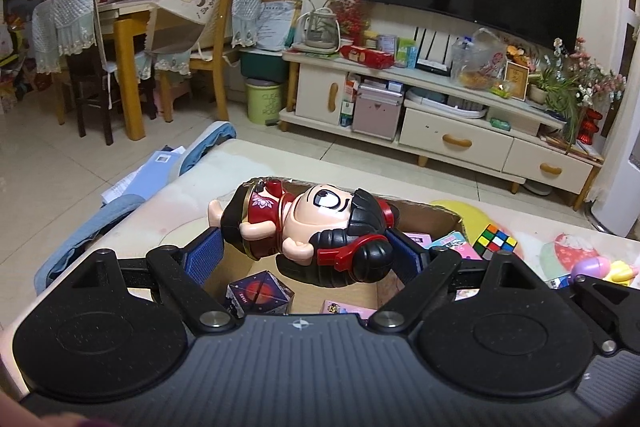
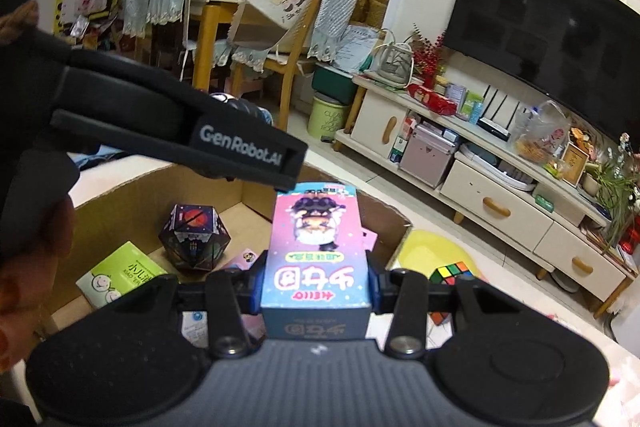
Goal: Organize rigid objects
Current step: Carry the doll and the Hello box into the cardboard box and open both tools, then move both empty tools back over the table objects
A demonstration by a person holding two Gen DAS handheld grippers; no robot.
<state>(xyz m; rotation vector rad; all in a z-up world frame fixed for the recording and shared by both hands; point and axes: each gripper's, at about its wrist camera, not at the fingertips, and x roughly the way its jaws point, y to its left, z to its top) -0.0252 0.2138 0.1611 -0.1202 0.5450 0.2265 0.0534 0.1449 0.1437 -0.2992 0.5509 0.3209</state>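
Observation:
My left gripper (image 1: 308,251) is shut on a cartoon doll (image 1: 308,227) with black hair and a red outfit, held sideways above an open cardboard box (image 1: 436,215). My right gripper (image 2: 316,279) is shut on a pink and blue toy box (image 2: 316,251), held above the same cardboard box (image 2: 120,195). Inside the box lie a dark many-sided puzzle (image 2: 194,239), also in the left wrist view (image 1: 260,293), and a green card box (image 2: 120,275). The left gripper (image 2: 180,135) crosses the right wrist view over the box.
A Rubik's cube (image 1: 495,241) and a pastel egg toy (image 1: 596,265) lie on the table right of the box. A yellow mat (image 2: 432,251) lies beyond it. A TV cabinet (image 1: 460,131), chairs and a dining table (image 1: 128,27) stand across the floor.

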